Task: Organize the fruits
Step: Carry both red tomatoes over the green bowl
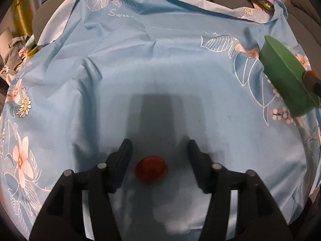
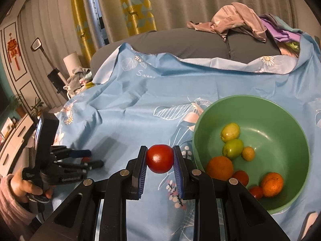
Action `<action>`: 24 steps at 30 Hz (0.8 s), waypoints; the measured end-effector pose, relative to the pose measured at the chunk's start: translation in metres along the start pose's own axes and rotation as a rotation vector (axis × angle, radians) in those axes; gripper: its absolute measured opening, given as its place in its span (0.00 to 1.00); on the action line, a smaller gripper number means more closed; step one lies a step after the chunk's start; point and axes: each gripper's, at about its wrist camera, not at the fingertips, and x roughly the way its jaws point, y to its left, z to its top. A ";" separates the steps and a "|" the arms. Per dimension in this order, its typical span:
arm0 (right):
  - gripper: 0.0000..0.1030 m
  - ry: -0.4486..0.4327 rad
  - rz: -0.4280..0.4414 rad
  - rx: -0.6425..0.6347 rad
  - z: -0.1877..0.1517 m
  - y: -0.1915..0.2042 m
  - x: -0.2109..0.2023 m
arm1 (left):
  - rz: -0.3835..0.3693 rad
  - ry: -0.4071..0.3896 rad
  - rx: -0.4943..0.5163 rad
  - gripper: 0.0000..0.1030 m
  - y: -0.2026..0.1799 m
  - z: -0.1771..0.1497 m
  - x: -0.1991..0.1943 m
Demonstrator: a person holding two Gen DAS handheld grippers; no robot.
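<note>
right gripper (image 2: 159,159) pinched a red tomato (image 2: 159,158) beside the green bowl (image 2: 280,108); left gripper (image 1: 159,150) stood spread around a small red fruit (image 1: 151,169).

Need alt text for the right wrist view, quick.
The right gripper is shut on a red tomato, held just left of a green bowl of oranges, green fruits and small tomatoes on a blue floral cloth. At far left, a hand holds the left gripper.

Pale blue cloth (image 2: 140,108) printed with white daisies, outlined leaves and pink blossoms; green bowl (image 2: 280,116) holding orange, yellow-green and red fruits; glossy red tomato (image 2: 159,158); yellow curtain (image 2: 138,6) with teal shapes
</note>
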 end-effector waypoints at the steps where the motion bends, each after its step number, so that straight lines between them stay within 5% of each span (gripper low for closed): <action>1: 0.26 -0.001 0.001 0.000 0.000 0.000 0.000 | 0.001 -0.005 0.002 0.53 0.001 -0.002 -0.001; 7: 0.26 0.003 0.004 0.001 0.001 0.000 0.001 | 0.006 -0.019 -0.023 0.30 0.008 -0.008 -0.006; 15: 0.26 0.006 0.007 -0.002 0.000 0.002 0.002 | -0.014 -0.024 -0.030 0.29 0.005 -0.010 -0.009; 24: 0.26 -0.041 -0.029 0.022 0.003 -0.010 -0.011 | -0.159 -0.156 0.091 0.29 -0.069 0.030 -0.056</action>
